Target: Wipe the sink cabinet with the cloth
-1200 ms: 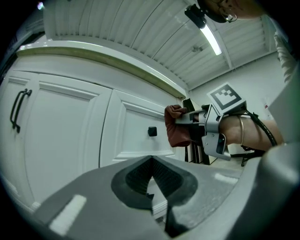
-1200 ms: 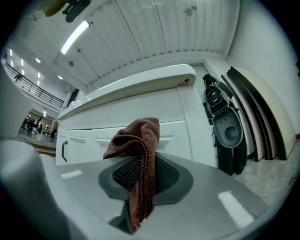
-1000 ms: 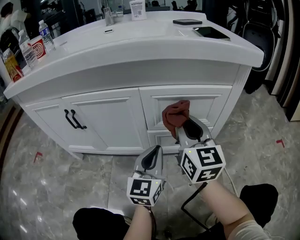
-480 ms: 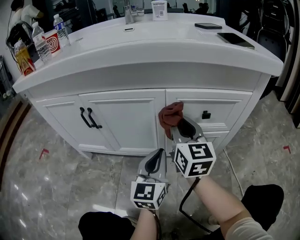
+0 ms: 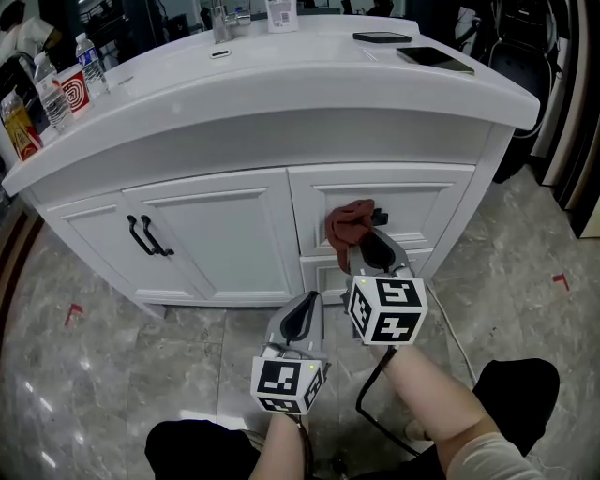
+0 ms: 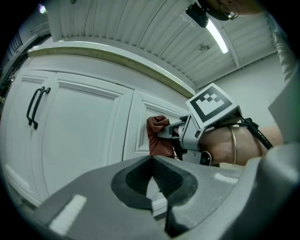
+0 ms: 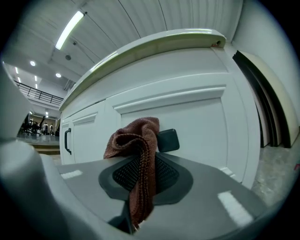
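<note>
The white sink cabinet [image 5: 216,239] fills the head view, under a curved white counter. My right gripper [image 5: 368,253] is shut on a reddish-brown cloth [image 5: 350,225] and holds it against the upper drawer front [image 5: 412,202], beside the black drawer knob [image 7: 168,139]. The cloth [image 7: 136,150] hangs bunched between the jaws in the right gripper view. My left gripper [image 5: 302,319] hovers lower and nearer to me, shut and holding nothing, pointed at the cabinet [image 6: 84,126]. From the left gripper view the cloth [image 6: 158,138] and the right gripper [image 6: 171,133] show at the drawer.
Two black door handles [image 5: 147,236] sit on the left doors. On the counter lie a phone [image 5: 434,60], a dark flat object [image 5: 378,37], bottles and cans [image 5: 56,94] at the left, and a tap [image 5: 219,23]. Marble floor [image 5: 84,375] spreads below; a black cable [image 5: 375,412] trails near my right arm.
The cloth in my right gripper has slid rightward along the drawer front, from its left end toward the black knob. The left gripper has kept its place.
</note>
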{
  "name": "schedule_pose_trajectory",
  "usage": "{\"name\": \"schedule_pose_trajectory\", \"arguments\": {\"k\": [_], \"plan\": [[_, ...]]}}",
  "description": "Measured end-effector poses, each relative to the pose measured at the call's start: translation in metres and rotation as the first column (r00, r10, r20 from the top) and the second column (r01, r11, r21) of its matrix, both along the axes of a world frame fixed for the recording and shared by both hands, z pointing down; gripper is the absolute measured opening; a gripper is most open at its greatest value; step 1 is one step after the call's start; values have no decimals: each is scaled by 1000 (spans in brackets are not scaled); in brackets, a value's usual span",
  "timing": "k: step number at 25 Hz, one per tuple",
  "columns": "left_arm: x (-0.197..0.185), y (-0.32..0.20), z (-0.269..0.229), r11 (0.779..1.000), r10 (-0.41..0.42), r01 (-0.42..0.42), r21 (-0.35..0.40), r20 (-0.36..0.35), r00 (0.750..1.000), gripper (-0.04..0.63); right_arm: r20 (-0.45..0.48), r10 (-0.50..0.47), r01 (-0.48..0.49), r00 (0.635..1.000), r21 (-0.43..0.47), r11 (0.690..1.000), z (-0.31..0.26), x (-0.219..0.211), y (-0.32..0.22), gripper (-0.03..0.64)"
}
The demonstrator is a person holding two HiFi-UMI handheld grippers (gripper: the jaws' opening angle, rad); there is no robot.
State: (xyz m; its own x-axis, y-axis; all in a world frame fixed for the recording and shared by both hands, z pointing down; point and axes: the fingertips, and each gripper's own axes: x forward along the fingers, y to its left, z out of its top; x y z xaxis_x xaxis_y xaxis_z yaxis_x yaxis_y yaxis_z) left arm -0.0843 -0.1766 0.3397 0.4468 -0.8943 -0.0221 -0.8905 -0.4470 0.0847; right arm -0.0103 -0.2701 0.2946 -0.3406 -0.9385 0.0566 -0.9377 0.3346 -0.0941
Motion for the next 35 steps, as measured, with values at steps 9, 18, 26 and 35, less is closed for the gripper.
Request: {"name": "schedule_pose_trajectory", "arguments": {"k": [9, 18, 26, 35], "plan": [[24, -2, 4, 999, 41, -41, -7, 7, 999, 0, 21, 43, -44, 999, 67, 997, -18, 44, 18, 89], [44, -1, 10, 996, 83, -82, -26, 21, 996, 0, 25, 126, -128, 992, 48, 991, -17, 89, -3, 89], [66, -3, 18, 994, 108, -107, -39, 24, 994, 0, -14, 179, -178, 984, 46, 983, -12, 135, -4, 90], [95, 4, 26, 986, 159, -157, -60, 30, 987, 0, 25, 277, -277, 961, -8, 961, -6, 196, 7, 89]]}}
